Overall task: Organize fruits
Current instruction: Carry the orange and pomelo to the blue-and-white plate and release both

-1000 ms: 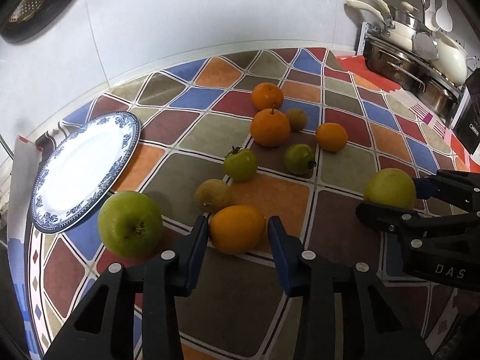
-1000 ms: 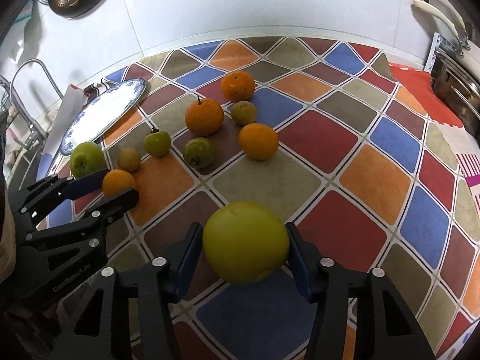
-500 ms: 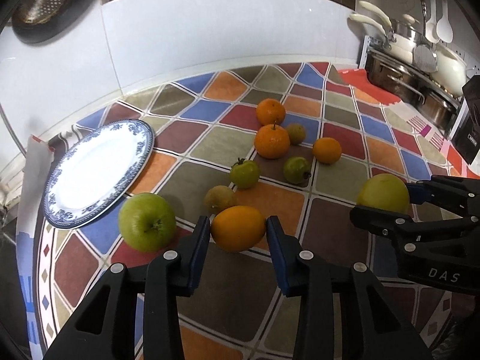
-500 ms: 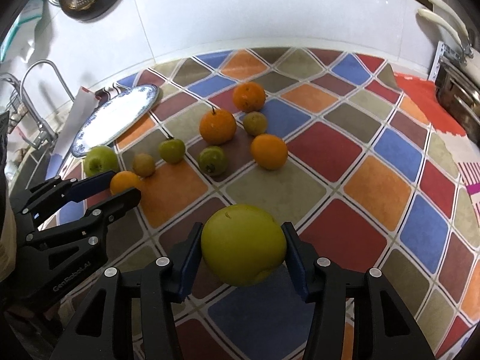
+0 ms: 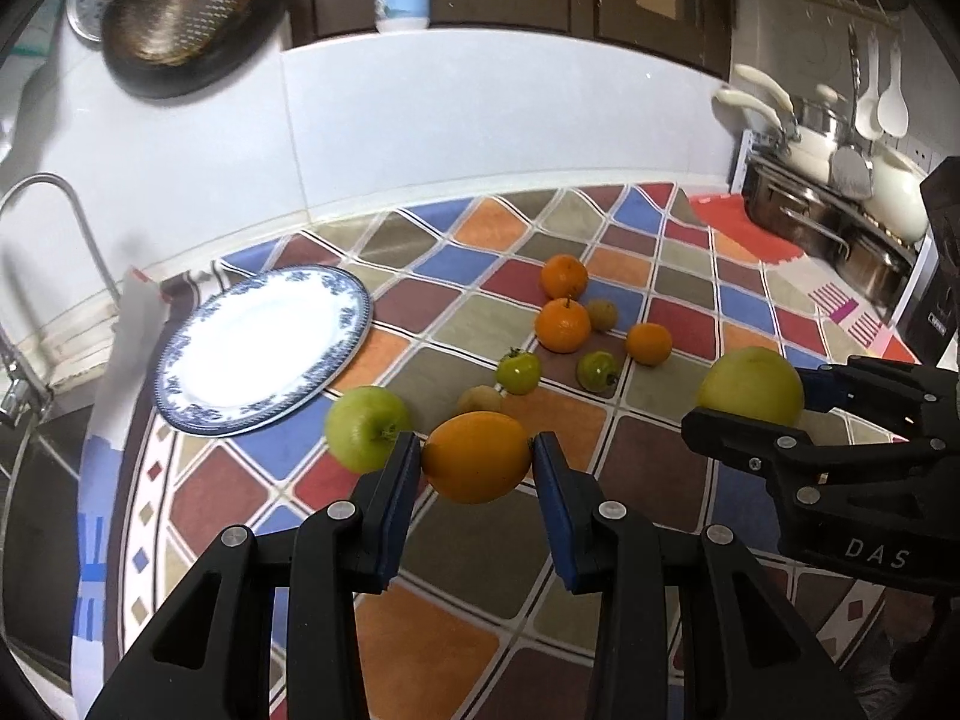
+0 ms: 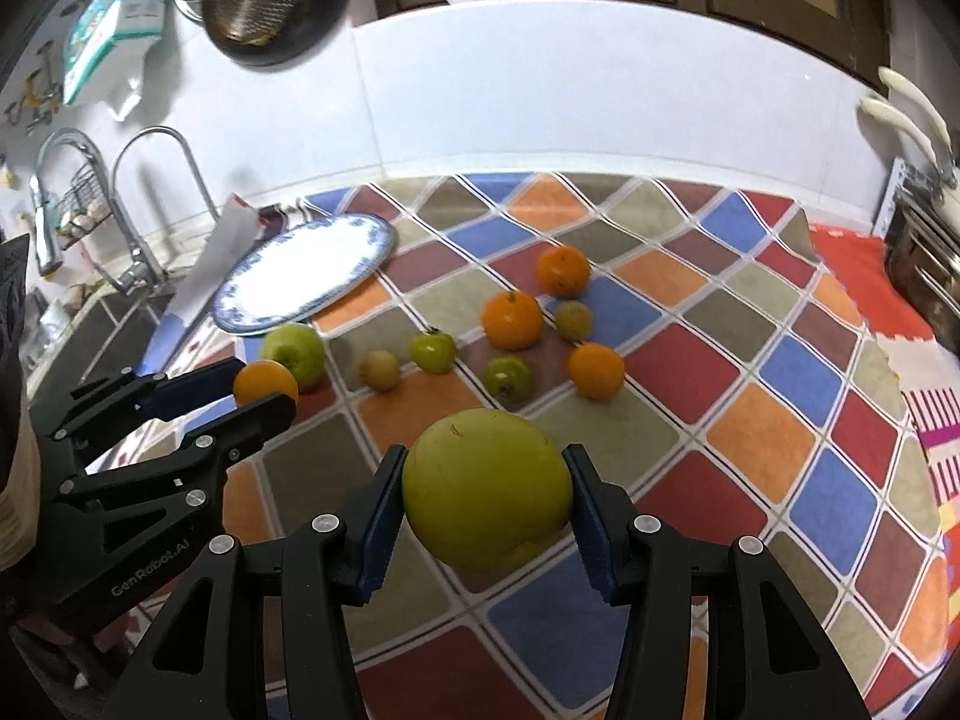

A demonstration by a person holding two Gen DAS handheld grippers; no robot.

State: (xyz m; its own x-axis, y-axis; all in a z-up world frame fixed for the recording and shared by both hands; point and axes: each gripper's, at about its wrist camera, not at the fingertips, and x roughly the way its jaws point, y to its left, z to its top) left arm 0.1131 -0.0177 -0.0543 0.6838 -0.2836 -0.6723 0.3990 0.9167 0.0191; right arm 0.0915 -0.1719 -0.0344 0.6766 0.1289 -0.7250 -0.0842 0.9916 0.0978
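My left gripper is shut on an orange and holds it above the patterned cloth. My right gripper is shut on a large yellow-green fruit, also lifted; in the left wrist view that fruit shows at the right. A green apple lies just left of the held orange. A blue-rimmed white plate sits empty at the back left. Three oranges, two small green fruits and two brownish ones lie scattered mid-cloth.
A sink with taps lies left of the plate. Pots and utensils stand on a rack at the right. A white tiled wall backs the counter, with a strainer hanging above.
Both grippers have risen with their fruits off the cloth, and more of the wall and sink has come into view. The fruits on the cloth have not moved.
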